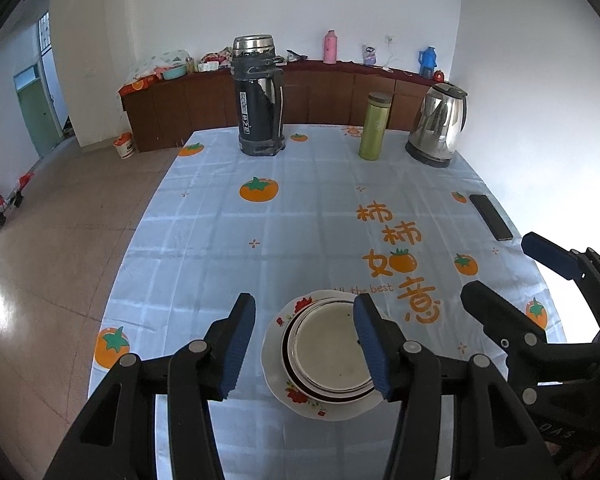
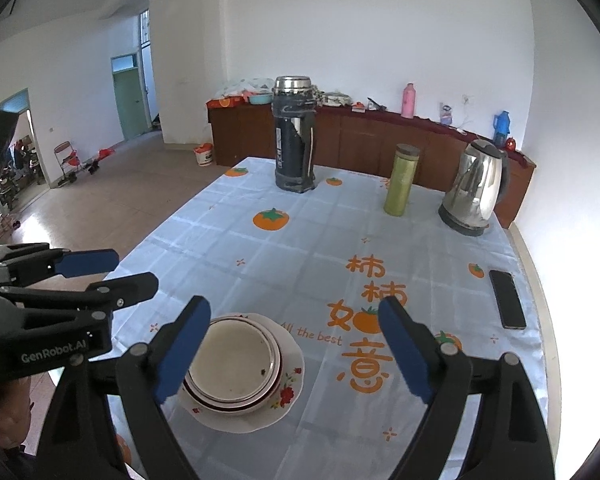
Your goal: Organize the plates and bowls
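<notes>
A stack of bowls (image 1: 332,356) sits nested on a flowered plate (image 1: 276,376) near the front edge of the worktop (image 1: 220,248), which wears a pale blue cloth printed with orange persimmons. The inner bowl is cream-coloured, and the bowls' rims show dark bands. The left claw (image 1: 306,350) hangs above the stack with its blue-padded fingers spread wide, one on each side of the bowls and touching nothing. The right claw (image 2: 296,354), also spread wide and holding nothing, hovers just to the right of the plate (image 2: 288,396); the bowls (image 2: 232,368) lie under its left finger. Each claw shows at the edge of the other's view, the two close side by side. To the right of the right claw a dark phone (image 2: 507,298) lies flat near the worktop's edge. Well beyond both claws, along the far side, stand a tall dark thermos (image 1: 259,96), a green bottle (image 1: 374,126) and a steel electric kettle (image 1: 438,124). Behind them a brown cabinet (image 1: 332,96) runs along the white wall, carrying a pink flask (image 1: 330,47) and a blue jug (image 1: 428,60).
</notes>
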Demonstrator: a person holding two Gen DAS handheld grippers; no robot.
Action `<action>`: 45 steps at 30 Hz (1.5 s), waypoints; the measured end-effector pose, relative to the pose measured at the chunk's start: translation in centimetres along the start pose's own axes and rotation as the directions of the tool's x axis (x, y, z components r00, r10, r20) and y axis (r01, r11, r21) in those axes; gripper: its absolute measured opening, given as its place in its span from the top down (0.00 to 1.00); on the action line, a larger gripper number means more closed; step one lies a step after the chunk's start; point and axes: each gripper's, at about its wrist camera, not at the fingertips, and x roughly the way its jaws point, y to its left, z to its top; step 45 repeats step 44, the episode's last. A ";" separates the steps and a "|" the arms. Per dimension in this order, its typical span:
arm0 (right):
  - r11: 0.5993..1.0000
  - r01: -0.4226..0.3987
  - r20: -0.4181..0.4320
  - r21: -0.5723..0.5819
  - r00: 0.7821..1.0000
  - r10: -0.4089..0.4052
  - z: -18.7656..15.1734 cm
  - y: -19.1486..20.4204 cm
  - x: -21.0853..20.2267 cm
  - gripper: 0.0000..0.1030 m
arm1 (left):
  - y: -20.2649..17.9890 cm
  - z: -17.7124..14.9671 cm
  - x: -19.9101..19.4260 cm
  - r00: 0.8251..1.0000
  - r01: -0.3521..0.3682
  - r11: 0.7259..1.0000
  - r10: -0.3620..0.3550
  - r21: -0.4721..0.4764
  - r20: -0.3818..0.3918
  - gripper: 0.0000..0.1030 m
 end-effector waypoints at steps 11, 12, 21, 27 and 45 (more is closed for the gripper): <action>1.000 0.007 0.010 -0.006 1.000 -0.006 0.1 -0.1 -0.5 0.15 | -0.2 0.1 -0.4 1.000 0.008 1.000 -0.008 0.009 0.000 0.48; 1.000 0.007 0.010 -0.007 1.000 -0.007 0.1 -0.2 -0.5 0.15 | -0.3 0.1 -0.5 1.000 0.006 1.000 -0.006 0.011 0.000 0.48; 1.000 0.004 0.016 -0.010 1.000 -0.004 0.1 -0.4 -0.6 0.15 | -0.1 0.4 -0.4 1.000 0.010 1.000 -0.010 0.004 -0.007 0.48; 1.000 0.006 0.014 -0.003 1.000 -0.006 0.3 -0.5 -0.6 0.15 | 0.1 0.7 -0.1 1.000 0.004 1.000 -0.004 -0.001 -0.001 0.48; 1.000 0.006 0.008 0.002 1.000 -0.006 0.6 -1.3 0.6 0.15 | 0.1 1.4 0.3 0.999 -0.002 1.000 0.002 0.012 0.047 0.36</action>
